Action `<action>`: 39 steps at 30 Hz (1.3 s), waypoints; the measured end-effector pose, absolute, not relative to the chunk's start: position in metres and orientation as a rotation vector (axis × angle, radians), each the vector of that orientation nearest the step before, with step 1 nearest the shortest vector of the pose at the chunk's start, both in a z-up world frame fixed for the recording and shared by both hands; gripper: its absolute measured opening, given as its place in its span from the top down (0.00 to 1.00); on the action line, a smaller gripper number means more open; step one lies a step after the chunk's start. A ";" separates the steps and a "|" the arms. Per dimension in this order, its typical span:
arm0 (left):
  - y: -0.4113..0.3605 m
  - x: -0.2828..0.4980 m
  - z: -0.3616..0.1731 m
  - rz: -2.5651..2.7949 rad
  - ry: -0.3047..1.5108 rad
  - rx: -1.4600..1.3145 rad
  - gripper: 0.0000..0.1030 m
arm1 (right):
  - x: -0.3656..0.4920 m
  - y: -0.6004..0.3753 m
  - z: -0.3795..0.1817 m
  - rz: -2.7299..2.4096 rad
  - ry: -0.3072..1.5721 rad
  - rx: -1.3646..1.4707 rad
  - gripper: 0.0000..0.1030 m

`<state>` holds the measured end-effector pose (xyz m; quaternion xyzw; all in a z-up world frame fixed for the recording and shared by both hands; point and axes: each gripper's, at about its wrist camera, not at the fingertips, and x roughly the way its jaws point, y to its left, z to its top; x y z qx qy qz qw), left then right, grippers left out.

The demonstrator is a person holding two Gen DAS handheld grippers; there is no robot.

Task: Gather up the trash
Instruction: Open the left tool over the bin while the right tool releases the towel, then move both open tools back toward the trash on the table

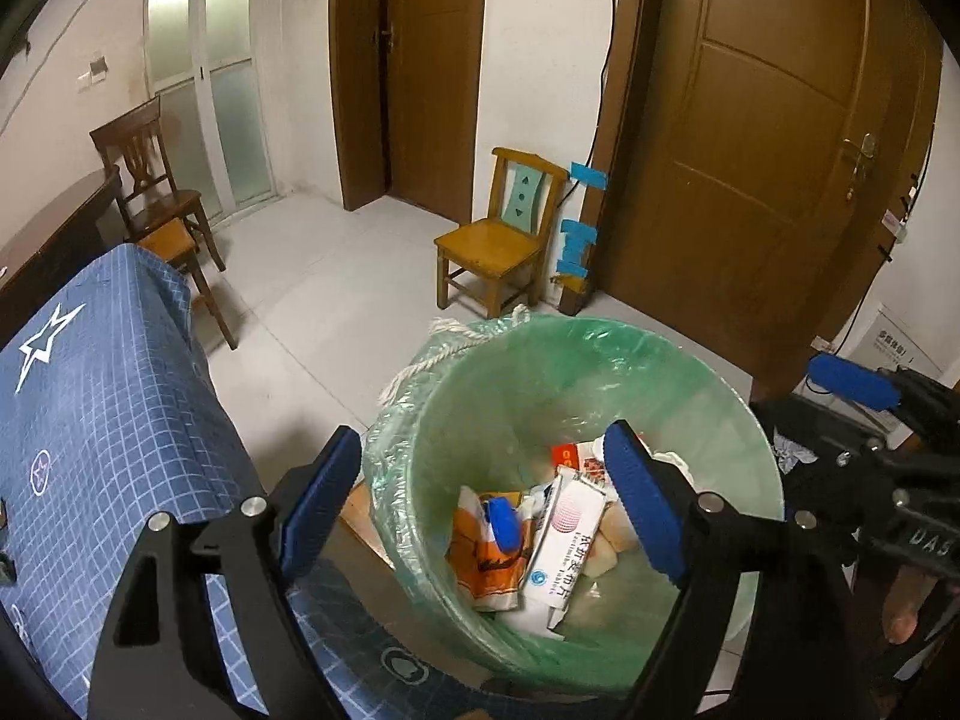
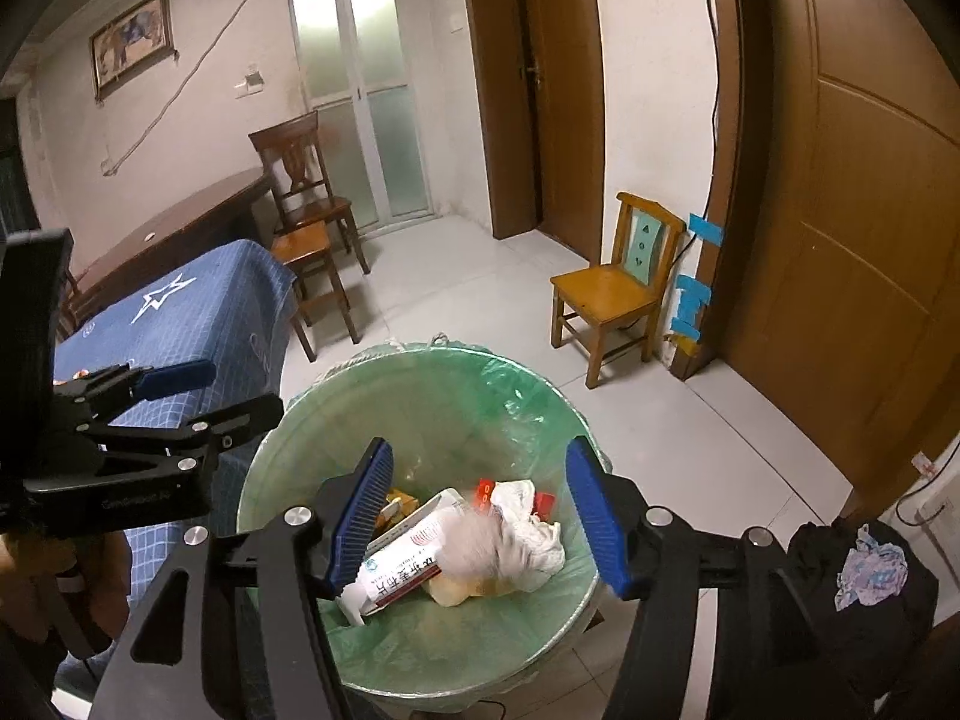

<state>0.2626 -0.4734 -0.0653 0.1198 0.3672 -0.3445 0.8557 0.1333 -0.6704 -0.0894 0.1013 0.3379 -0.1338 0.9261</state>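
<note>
Over green-lined bin (image 1: pixel 558 360), I hold left tool (image 1: pixel 480 504) jaws wide apart, gripping nothing. Right tool (image 2: pixel 480 516) also apart, empty. Trash lies at bin bottom: white carton (image 1: pixel 558 546), orange wrapper (image 1: pixel 480 558), crumpled tissue (image 2: pixel 528 528). Blurred white clump (image 2: pixel 474 546) between right tool's pads, not touching.

Black tool (image 1: pixel 483 504), ribbed blue pads (image 1: pixel 645 504), silver screws.

On the white medicine box (image 1: pixel 555 540) inside the bin (image 1: pixel 690 396) there are printed Chinese characters and a thin line of Latin letters, but both are too small to read surely. The right tool (image 1: pixel 936 456) shows the raised letters "DAS" in the left wrist view. The white notice (image 1: pixel 897 345) near the door has only blurred print.
</note>
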 end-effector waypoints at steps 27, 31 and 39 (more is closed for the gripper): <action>-0.272 0.264 -0.009 -0.559 0.711 0.197 0.23 | 0.191 -0.457 -0.082 0.235 0.712 0.124 0.41; -0.207 0.270 0.006 -0.495 0.711 0.150 0.23 | 0.211 -0.380 -0.082 0.413 0.731 0.067 0.42; -0.081 0.288 0.017 -0.302 0.726 0.067 0.23 | 0.252 -0.245 -0.099 0.662 0.805 -0.084 0.41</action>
